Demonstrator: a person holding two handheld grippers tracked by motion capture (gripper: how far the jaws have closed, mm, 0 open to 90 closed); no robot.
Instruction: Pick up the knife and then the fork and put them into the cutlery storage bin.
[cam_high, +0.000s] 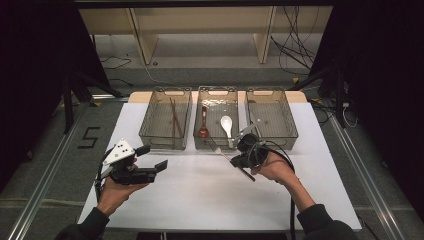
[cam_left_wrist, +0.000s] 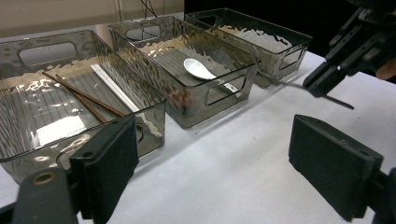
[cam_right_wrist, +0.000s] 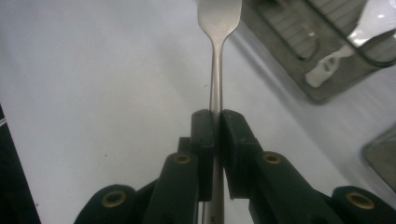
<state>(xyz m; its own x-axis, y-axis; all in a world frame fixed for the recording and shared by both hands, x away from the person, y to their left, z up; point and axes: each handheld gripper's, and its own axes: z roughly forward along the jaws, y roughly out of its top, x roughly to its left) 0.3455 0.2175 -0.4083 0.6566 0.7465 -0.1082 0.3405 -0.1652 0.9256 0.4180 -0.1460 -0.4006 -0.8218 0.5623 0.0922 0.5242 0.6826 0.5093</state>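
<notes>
High view: the white worktop carries three clear bins at its far side. The left gripper hovers at the left, fingers spread around nothing. The right gripper pinches a metal utensil by its handle, above the worktop in front of the bins.

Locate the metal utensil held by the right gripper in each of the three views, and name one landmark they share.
High view: the metal utensil lies slantwise through the right gripper, right of centre, just in front of the bins.
Left gripper view: its thin handle sticks out from that gripper at upper right.
Right gripper view: it runs up the middle, clamped between the jaws, its broad end cut off at the top edge.
Shared landmark: the middle bin with the white spoon.
</notes>
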